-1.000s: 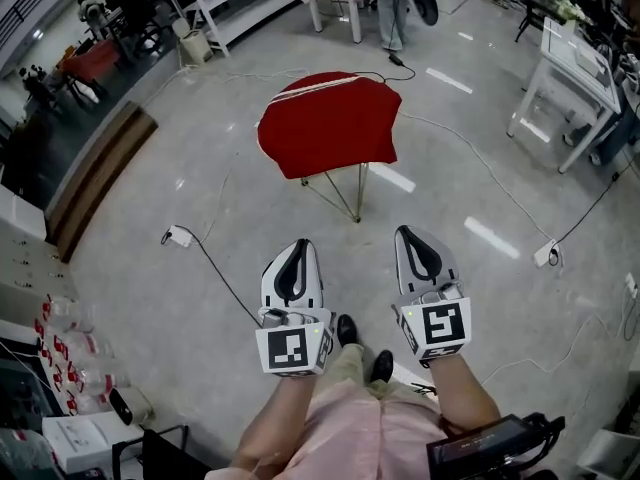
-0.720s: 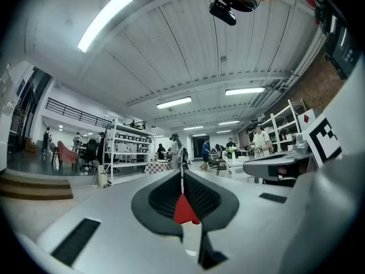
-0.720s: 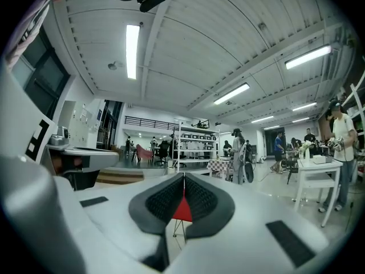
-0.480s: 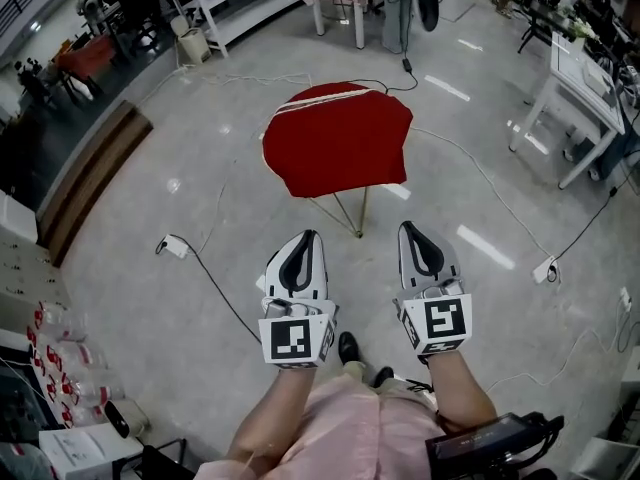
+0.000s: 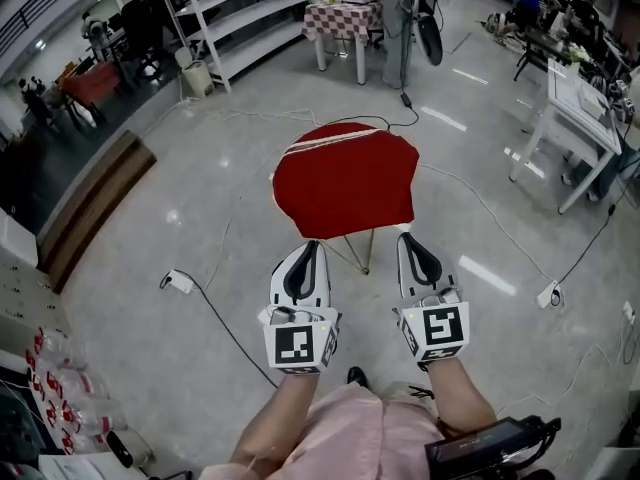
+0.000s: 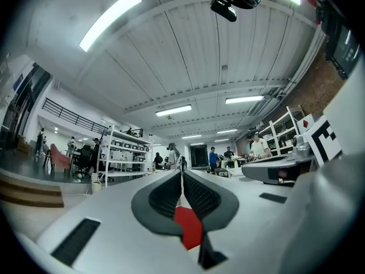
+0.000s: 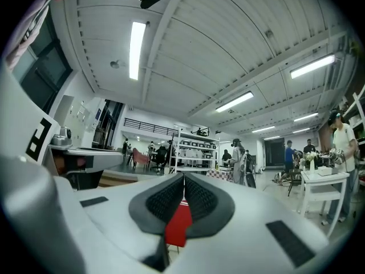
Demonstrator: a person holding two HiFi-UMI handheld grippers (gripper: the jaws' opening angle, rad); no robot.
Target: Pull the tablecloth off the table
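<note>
A red tablecloth (image 5: pixel 345 180) with a white stripe along its far edge covers a small round table on thin gold legs (image 5: pixel 366 251), standing on the grey floor ahead of me. Both grippers are held level and side by side, just short of the cloth's near edge and apart from it. The left gripper (image 5: pixel 313 245) is shut with nothing between its pads. The right gripper (image 5: pixel 405 238) is shut and empty too. In the left gripper view the cloth (image 6: pixel 188 227) shows as a red patch below the closed pads, and likewise in the right gripper view (image 7: pixel 178 224).
Cables cross the floor around the table, with a power strip (image 5: pixel 180 282) at the left and another (image 5: pixel 547 294) at the right. A white table (image 5: pixel 575 98) stands right, a checkered table (image 5: pixel 342 16) and shelves (image 5: pixel 240 18) behind, a wooden step (image 5: pixel 95 203) left. People stand at the back.
The person has walked toward the table, so both grippers now reach close to the cloth's near edge. Both pairs of jaws stay shut.
</note>
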